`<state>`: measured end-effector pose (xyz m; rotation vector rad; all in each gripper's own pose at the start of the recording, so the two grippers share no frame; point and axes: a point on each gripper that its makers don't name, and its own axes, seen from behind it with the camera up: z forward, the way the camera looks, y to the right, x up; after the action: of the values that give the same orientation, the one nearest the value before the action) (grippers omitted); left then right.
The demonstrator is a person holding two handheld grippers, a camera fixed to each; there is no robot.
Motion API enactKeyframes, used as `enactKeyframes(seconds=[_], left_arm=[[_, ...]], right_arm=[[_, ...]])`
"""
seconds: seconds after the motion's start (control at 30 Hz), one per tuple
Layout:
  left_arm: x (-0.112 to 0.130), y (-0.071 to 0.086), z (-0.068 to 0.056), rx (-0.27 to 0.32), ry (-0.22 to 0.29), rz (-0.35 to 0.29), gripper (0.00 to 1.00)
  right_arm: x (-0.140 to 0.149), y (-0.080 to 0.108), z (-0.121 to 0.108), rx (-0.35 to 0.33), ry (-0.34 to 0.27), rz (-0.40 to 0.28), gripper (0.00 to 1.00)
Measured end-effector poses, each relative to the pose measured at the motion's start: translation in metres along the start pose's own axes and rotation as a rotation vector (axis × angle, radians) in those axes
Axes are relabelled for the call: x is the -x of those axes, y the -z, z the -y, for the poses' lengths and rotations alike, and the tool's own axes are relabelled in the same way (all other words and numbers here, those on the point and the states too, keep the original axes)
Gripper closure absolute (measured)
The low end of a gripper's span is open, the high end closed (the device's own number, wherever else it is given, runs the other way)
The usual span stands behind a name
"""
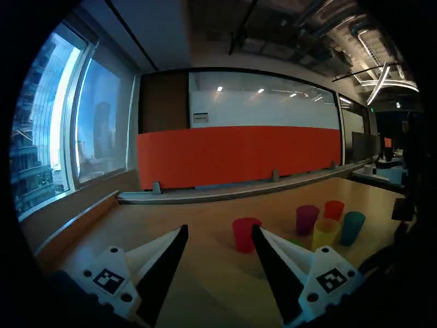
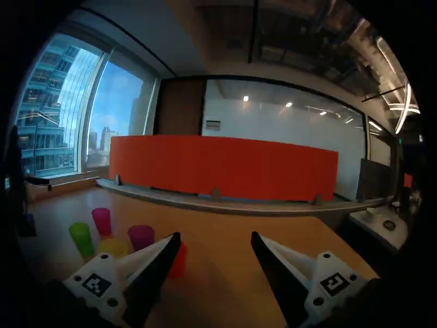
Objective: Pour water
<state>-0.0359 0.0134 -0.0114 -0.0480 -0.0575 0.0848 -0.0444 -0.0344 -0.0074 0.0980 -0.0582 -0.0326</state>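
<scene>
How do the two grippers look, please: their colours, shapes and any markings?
The left gripper and the right gripper look alike: each has two long jaws tapering to a point, black on the inner face and white on the outer side. Each white base carries a black-and-white square marker.

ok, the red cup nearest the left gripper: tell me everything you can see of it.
The red cup is a plain tumbler with no handle, plastic by its look, narrowing slightly toward the base. It stands upright on the wooden table, mouth up; whether it holds anything cannot be told. It stands apart from the cluster of four cups to its right. The left gripper is open, and one fingertip overlaps the cup's right edge in the left gripper view; contact cannot be told.
</scene>
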Motion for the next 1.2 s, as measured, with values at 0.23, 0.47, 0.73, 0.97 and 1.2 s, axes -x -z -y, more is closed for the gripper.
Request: enactKeyframes(seconds=[0.23,0.47,0.73,0.97,1.2], left_arm=[[-0.002,0.003,0.003,-0.055,0.0,-0.039,0.15],[-0.006,0.002,0.006,-0.092,-0.031,-0.064,0.14],[-0.012,-0.002,0.005,-0.109,-0.03,-0.092,0.15],[-0.005,-0.004,0.009,-0.138,-0.034,-0.103,0.15],[0.007,-0.008,0.007,-0.14,-0.037,-0.105,0.15]], right_arm=[[-0.004,0.002,-0.01,0.066,-0.042,-0.035,0.0],[-0.003,0.0,-0.011,0.105,-0.057,-0.056,0.0],[-0.003,-0.001,-0.003,0.097,-0.104,-0.061,0.0],[-0.01,0.001,-0.004,0.095,-0.12,-0.08,0.0],[-0.012,0.005,-0.01,0.119,-0.077,-0.08,0.0]])
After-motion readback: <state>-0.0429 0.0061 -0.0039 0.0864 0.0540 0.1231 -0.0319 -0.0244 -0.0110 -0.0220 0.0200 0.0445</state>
